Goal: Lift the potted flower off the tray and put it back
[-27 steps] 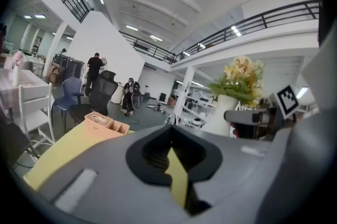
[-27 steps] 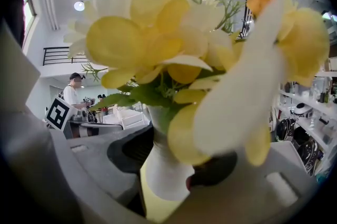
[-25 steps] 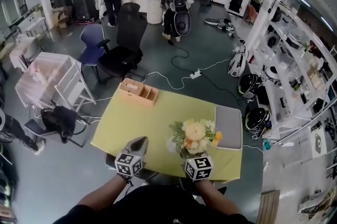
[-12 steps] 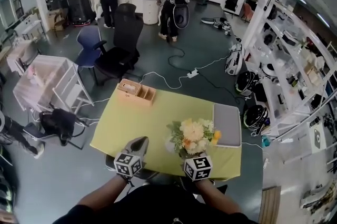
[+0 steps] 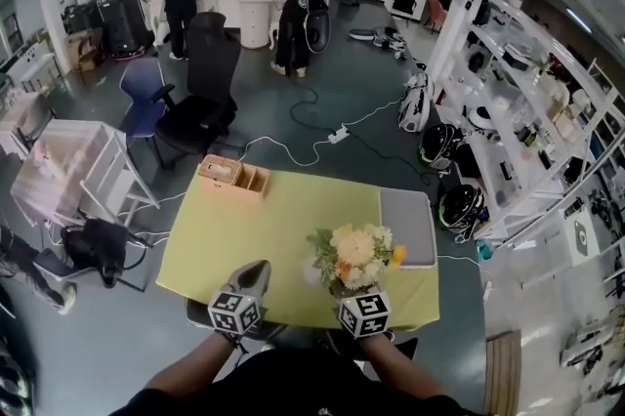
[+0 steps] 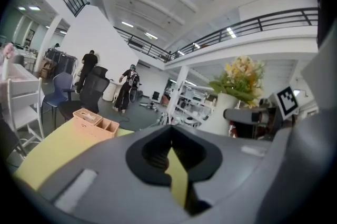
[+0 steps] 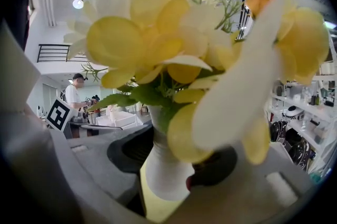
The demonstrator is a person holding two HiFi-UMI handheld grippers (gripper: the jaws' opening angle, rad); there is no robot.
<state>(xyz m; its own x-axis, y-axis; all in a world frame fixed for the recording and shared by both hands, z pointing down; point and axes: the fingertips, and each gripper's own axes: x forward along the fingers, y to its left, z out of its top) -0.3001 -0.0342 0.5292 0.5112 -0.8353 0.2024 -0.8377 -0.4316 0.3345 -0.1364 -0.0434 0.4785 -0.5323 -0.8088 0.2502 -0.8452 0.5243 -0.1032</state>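
A yellow-green table (image 5: 244,238) fills the lower middle of the head view, with an open workshop floor, chairs and two standing people far behind it. On the table's right side lies a flat grey tray (image 5: 408,227), bare on top. A small wooden box (image 5: 232,177) with compartments sits at the far left corner.

The potted flower (image 5: 356,253) is off the tray, just to its left and near my edge of the table. It has a mound of cream and yellow blooms with one orange bud. From above, the blooms hide the pot, so I cannot tell whether its base rests on the table or hangs above it.

My right gripper (image 5: 359,302) is clamped on the flower. Its own view shows the slim white vase standing upright between the jaws, gripped at the narrow waist just under the leaves.

My left gripper (image 5: 249,282) hovers beside it, over the table's near edge. Its jaws are drawn together with nothing in them.

I judge the flower to be light but top-heavy, with the wide head far above a thin stem of pot. The white surface looks smooth and glossy, so it may slip or swivel in the pads. The waist is the right hold, because the petals are soft and would crush or bend. It needs to stay upright on its way back to the tray.
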